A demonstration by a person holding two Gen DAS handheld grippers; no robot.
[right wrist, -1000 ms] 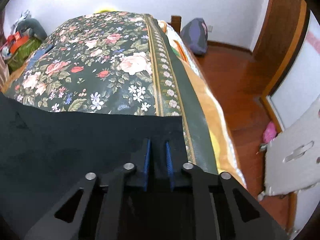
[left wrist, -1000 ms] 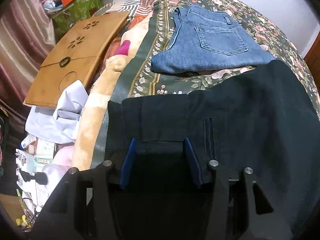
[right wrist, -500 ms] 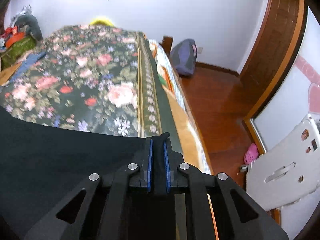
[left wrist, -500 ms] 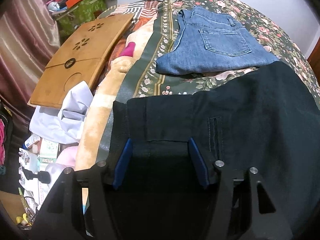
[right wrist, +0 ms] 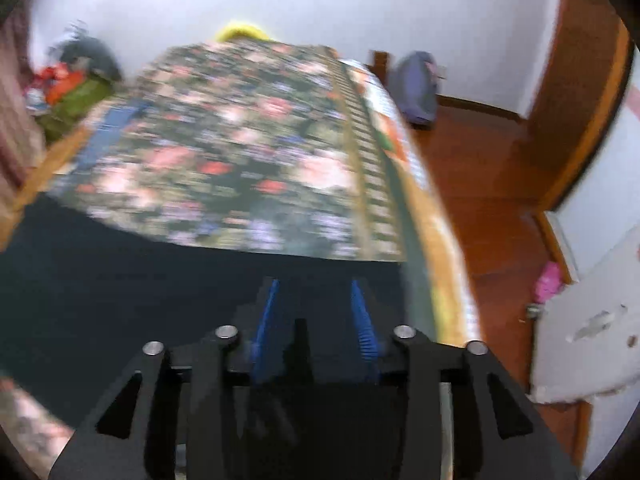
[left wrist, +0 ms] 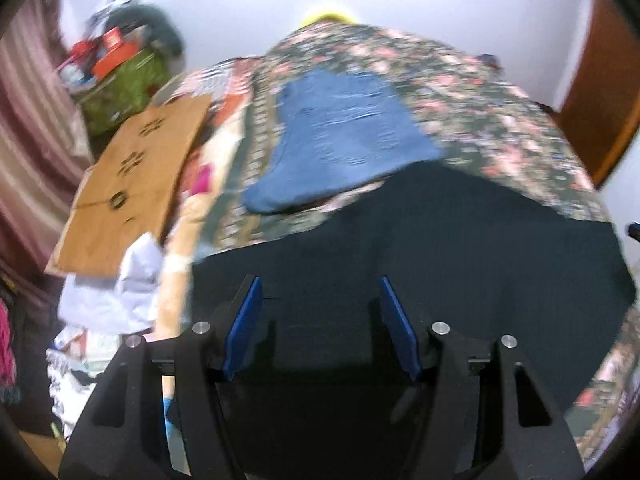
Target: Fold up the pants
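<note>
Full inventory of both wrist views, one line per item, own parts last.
black pants: 1, black, spread across the near end of the bed
jeans: 1, blue, folded, on the bed beyond the black pants
bedspread: 1, dark floral, covering the bed
wooden board: 1, tan with cutouts, at the bed's left edge
pale cloth: 1, whitish, below the board
green box: 1, green with red items on top, far left corner
bag: 1, grey-blue, on the floor by the far wall
white panel: 1, white, on the floor at right
left tongs: black with blue pads, open over the pants
right tongs: black with blue pads, open over the pants edge
</note>
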